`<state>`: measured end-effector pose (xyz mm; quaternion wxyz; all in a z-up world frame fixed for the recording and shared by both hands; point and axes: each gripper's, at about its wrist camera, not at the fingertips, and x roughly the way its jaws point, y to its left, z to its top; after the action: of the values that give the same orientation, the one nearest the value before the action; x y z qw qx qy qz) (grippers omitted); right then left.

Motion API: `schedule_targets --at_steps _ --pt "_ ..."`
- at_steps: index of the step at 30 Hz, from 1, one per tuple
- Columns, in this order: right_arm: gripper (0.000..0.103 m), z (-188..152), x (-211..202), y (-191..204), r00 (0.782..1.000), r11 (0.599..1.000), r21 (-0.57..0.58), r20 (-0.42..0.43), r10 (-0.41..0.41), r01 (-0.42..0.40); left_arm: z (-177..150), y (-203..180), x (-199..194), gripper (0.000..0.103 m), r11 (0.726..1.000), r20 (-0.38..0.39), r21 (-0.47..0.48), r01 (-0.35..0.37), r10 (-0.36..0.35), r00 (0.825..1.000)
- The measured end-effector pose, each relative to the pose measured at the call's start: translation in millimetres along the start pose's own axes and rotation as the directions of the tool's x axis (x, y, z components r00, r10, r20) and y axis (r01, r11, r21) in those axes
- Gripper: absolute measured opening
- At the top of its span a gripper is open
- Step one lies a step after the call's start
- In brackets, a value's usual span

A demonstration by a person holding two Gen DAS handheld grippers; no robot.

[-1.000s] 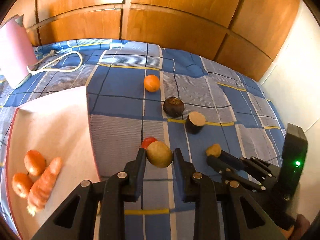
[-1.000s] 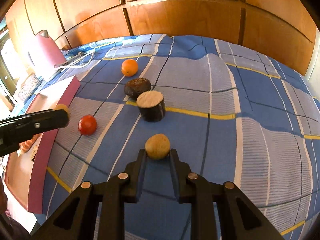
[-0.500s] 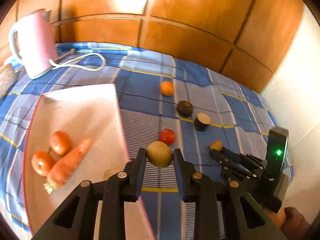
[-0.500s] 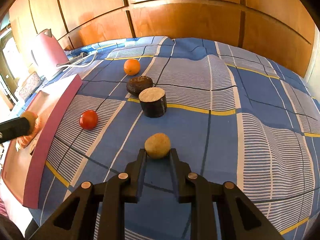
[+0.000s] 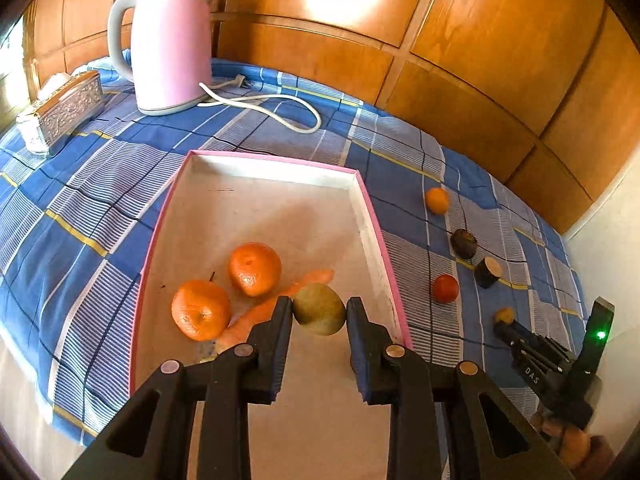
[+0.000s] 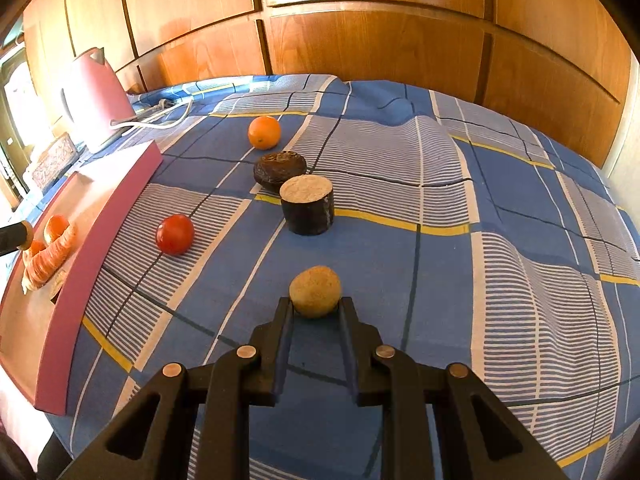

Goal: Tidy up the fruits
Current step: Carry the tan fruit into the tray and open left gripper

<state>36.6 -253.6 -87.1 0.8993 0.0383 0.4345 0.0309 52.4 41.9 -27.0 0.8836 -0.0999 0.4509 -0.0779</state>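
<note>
My left gripper [image 5: 319, 312] is shut on a yellow-green fruit [image 5: 319, 309] and holds it over the pink-rimmed tray [image 5: 376, 224]. In the tray lie two oranges [image 5: 254, 269] [image 5: 200, 309] and a carrot [image 5: 260, 312]. My right gripper [image 6: 316, 304] is shut on a small tan round fruit [image 6: 315, 290] just above the blue checked cloth; it shows in the left wrist view [image 5: 505, 315] too. On the cloth lie a red tomato [image 6: 175, 233], an orange [image 6: 264, 132], a dark wrinkled fruit [image 6: 280, 169] and a dark cut cylinder [image 6: 307, 209].
A pink kettle [image 5: 170, 42] with a white cord [image 5: 280, 108] stands behind the tray. A silver embossed box [image 5: 66, 106] sits at the far left. Wooden panels [image 6: 360, 32] close off the back of the cloth.
My left gripper has swung left with the yellow-green fruit, from over the cloth to over the tray. My right gripper has stayed shut on the tan fruit and barely moved.
</note>
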Motion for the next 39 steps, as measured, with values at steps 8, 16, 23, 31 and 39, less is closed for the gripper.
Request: schedule_targets --at_steps 8,16,23,31,39 --pt "0.023 0.1 0.4 1.3 1.0 1.0 -0.005 -0.002 -0.005 0.005 -4.2 1.7 0.4 0.04 0.999 0.0 -0.022 -0.032 0.032 0.999" --pt "0.023 1.1 -1.5 2.4 1.0 1.0 0.002 -0.01 -0.004 0.004 -10.7 -7.3 -4.8 0.054 0.995 0.028 0.024 -0.1 0.099 0.995" --pt "0.022 3.3 -11.0 22.2 0.999 0.998 -0.038 -0.007 0.046 -0.047 -12.6 -7.1 -7.0 0.057 0.993 0.037 0.033 -0.117 0.115 0.993" --pt "0.022 14.8 -25.0 59.4 0.987 0.982 -0.103 -0.003 0.161 -0.16 -14.6 -0.7 -8.3 0.063 0.991 0.037 0.015 -0.132 0.131 0.991" --pt "0.022 35.7 -33.4 104.4 0.947 0.935 -0.155 -0.029 0.319 -0.319 -14.9 11.9 -9.6 0.063 0.992 0.03 -0.023 -0.127 0.127 0.991"
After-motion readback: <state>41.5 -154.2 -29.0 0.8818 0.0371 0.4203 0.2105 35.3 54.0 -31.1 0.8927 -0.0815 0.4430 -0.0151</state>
